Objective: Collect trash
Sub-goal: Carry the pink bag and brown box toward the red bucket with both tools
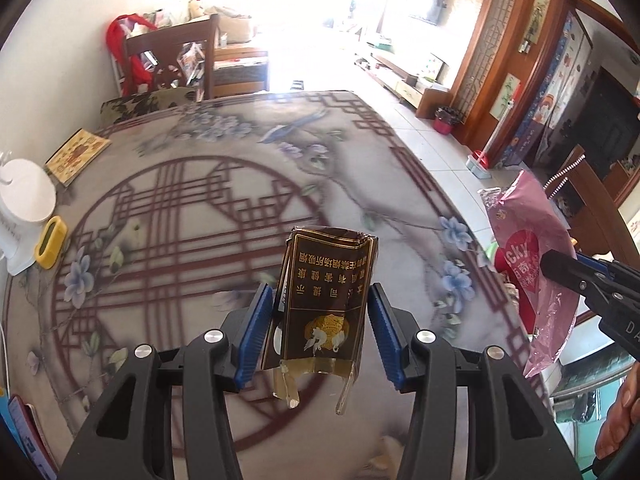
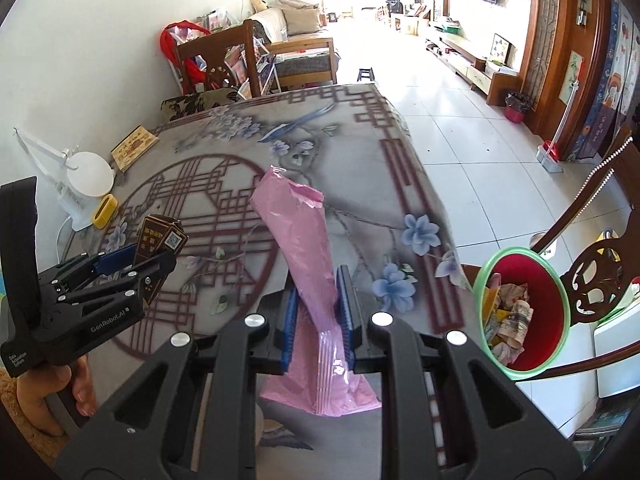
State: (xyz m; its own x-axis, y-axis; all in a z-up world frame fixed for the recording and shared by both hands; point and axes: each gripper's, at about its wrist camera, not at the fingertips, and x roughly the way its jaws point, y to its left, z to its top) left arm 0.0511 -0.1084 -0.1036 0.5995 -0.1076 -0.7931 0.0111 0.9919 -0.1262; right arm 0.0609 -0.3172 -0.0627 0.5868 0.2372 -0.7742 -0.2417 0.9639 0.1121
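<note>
A dark brown cigarette pack (image 1: 328, 272) with gold print hangs above the patterned table (image 1: 200, 200), and my left gripper (image 1: 320, 292) is shut on its sides. In the right wrist view the same pack (image 2: 160, 236) sticks up from the left gripper (image 2: 156, 260), which a hand (image 2: 40, 392) holds. My right gripper (image 2: 318, 284) is shut on a pink snack wrapper (image 2: 296, 232), lifted off the table. From the left wrist view, the wrapper (image 1: 520, 232) and right gripper (image 1: 560, 268) sit at the right edge. A red bin with a green rim (image 2: 480, 280), holding crumpled paper, stands right of the table.
A white lamp base (image 1: 24, 200), a yellow object (image 1: 50, 242) and a yellow booklet (image 1: 78, 156) lie along the table's left side. Wooden chairs stand at the far end (image 1: 172, 60) and beside the bin (image 2: 600, 272). Tiled floor (image 2: 460, 140) opens to the right.
</note>
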